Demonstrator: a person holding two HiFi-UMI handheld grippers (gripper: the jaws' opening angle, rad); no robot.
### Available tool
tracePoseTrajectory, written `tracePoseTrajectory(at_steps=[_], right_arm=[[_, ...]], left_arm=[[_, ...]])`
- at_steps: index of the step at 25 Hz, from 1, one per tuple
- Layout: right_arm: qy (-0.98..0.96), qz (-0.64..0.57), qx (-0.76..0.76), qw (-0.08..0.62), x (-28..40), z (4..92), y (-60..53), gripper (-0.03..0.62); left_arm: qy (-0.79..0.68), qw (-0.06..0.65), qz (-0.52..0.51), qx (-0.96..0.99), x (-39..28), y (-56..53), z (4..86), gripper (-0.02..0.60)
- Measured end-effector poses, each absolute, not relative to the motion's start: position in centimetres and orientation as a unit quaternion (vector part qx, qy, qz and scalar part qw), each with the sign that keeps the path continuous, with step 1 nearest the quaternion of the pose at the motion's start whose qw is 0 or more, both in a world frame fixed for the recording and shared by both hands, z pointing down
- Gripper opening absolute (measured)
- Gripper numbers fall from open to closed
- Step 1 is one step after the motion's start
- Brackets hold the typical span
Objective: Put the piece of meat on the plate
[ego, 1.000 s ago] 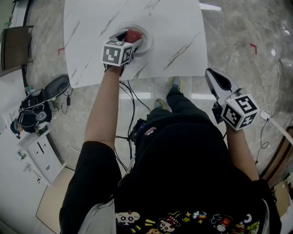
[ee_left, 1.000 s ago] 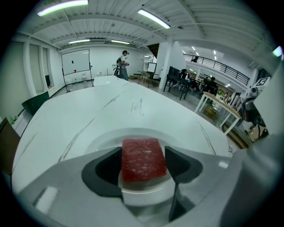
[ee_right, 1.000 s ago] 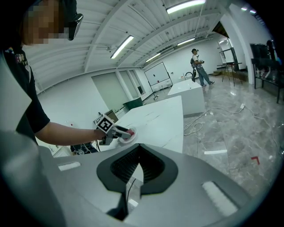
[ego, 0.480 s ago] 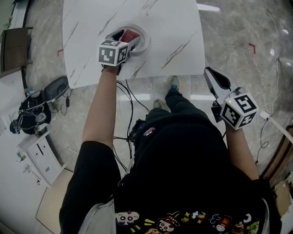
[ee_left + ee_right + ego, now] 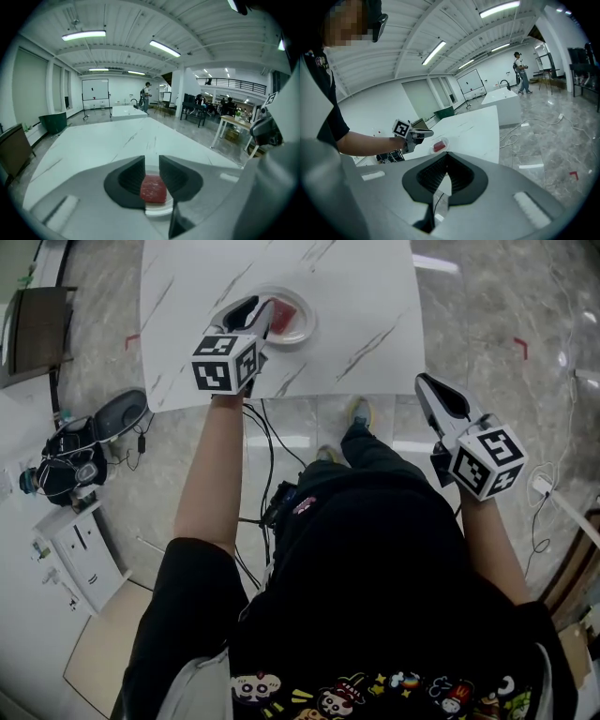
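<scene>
Now meat (image 5: 286,318) lies flat on plate (image 5: 303,337), upper centre of head view, on table (image 5: 366,287). Left gripper (image 5: 251,310) hangs over plate's left side; its jaws have just been closing, narrow gap, nothing pinched. Right gripper (image 5: 429,390), right of frame, off the table: jaws together, empty.

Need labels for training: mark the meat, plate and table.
meat (image 5: 153,190): left gripper view, middle of its top face.
plate (image 5: 310,324): head view, right rim.
table (image 5: 366,287): head view, bare top.
</scene>
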State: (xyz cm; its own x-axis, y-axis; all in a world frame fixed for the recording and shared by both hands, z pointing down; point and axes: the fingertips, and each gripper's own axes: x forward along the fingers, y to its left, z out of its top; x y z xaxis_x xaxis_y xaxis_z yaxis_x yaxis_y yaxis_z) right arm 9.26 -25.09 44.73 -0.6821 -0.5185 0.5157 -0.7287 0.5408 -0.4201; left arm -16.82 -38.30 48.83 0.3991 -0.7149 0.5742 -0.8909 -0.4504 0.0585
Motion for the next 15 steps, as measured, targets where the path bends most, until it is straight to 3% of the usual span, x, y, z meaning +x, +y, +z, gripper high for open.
tracePoseTrajectory(at_steps=[8,15], right_arm=[[-0.884,0.276,0.341,0.161,6.8,42.5,-27.2,0.026],[-0.903,0.250,0.317,0.148,4.6,41.0,-28.6,0.026]], left_arm=[[-0.590,0.108,0.171,0.782,-18.6,-34.0,40.2,0.131],[-0.621,0.096,0.144,0.765,-18.3,-29.6,36.4,0.129]])
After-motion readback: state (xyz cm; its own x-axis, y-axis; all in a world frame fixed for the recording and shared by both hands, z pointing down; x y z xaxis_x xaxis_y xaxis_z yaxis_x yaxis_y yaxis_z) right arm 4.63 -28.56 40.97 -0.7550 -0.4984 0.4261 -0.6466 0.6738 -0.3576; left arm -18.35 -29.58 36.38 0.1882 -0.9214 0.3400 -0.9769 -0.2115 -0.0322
